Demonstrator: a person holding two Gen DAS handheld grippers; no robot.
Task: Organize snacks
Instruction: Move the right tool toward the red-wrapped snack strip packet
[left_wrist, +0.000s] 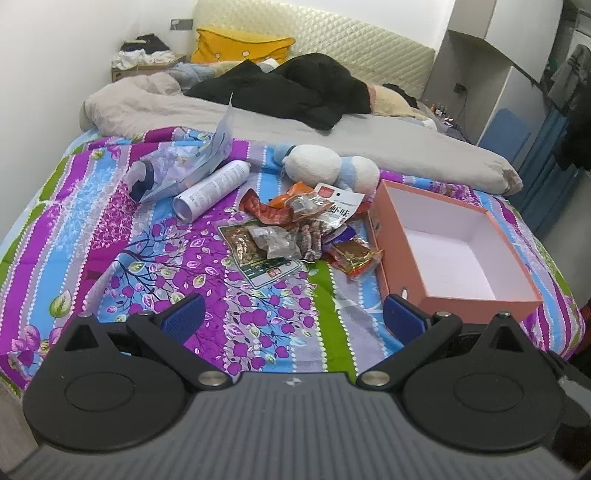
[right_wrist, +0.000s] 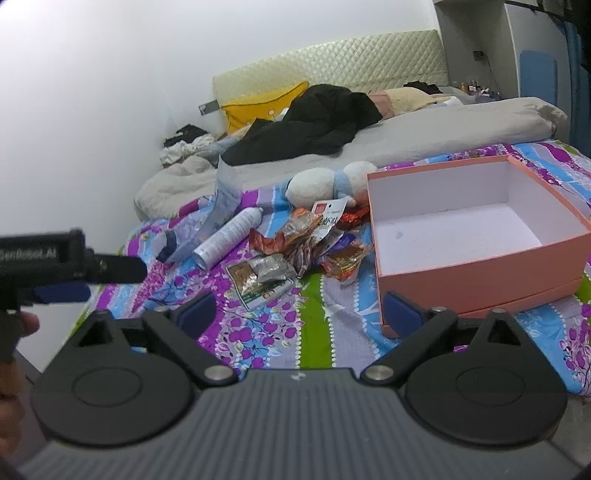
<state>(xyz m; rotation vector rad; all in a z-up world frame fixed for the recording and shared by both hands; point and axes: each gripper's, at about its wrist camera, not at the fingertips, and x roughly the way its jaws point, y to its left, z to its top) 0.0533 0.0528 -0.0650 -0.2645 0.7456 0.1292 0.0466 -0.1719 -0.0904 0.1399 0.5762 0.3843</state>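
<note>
A pile of snack packets (left_wrist: 303, 225) lies on the patterned bedspread (left_wrist: 147, 258), just left of an open, empty pink box (left_wrist: 447, 243) with a white inside. In the right wrist view the pile (right_wrist: 303, 251) and the box (right_wrist: 476, 236) show the same way. My left gripper (left_wrist: 293, 317) is open and empty, hovering above the bedspread short of the pile. My right gripper (right_wrist: 299, 310) is open and empty, its right finger near the box's front corner. The left gripper's body (right_wrist: 66, 262) shows at the left edge of the right wrist view.
A white spray can (left_wrist: 212, 192), a clear plastic bag with a dark-capped bottle (left_wrist: 177, 173) and a white-and-blue plush toy (left_wrist: 328, 166) lie behind the pile. A grey duvet (left_wrist: 332, 133), black clothes (left_wrist: 295, 88) and a yellow pillow (left_wrist: 240, 48) fill the far bed.
</note>
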